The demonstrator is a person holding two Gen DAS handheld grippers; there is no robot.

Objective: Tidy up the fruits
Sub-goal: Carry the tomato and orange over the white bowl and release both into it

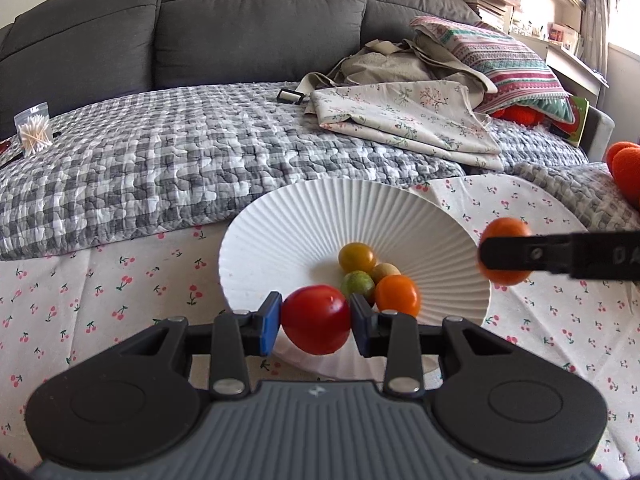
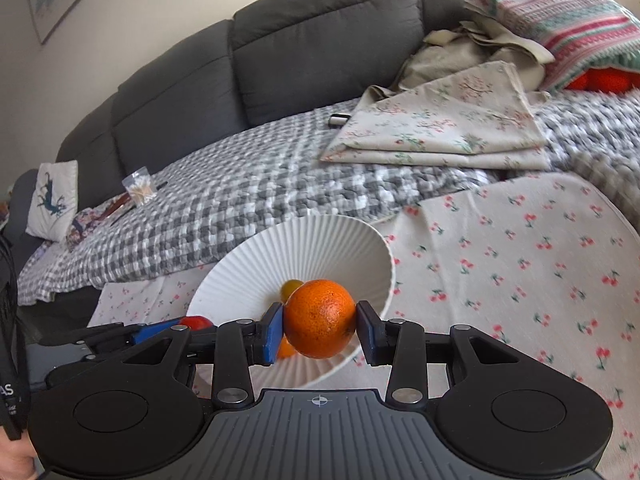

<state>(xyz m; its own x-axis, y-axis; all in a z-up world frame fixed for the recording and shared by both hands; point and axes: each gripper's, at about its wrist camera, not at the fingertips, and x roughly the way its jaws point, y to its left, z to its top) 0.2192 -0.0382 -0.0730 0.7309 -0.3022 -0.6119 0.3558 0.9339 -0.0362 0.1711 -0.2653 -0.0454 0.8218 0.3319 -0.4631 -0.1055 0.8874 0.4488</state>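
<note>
Left claw (image 1: 316, 319) clamps round red tomato (image 1: 316, 319), no clear long axis, at near rim of white ribbed bowl (image 1: 280, 216). Right claw (image 2: 320, 326) grips dimpled orange mandarin (image 2: 320, 318) over the bowl. Cherry-print cloth (image 1: 100, 280) beneath; grey sofa (image 1: 220, 20) behind. Both claws level.

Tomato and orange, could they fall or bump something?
Maybe. The left hand-held gripper pinches the round tomato with small pads, so it might slip or squash. The right hand-held gripper holds the orange over the bowl; dropped, it could knock the small fruits inside.
</note>
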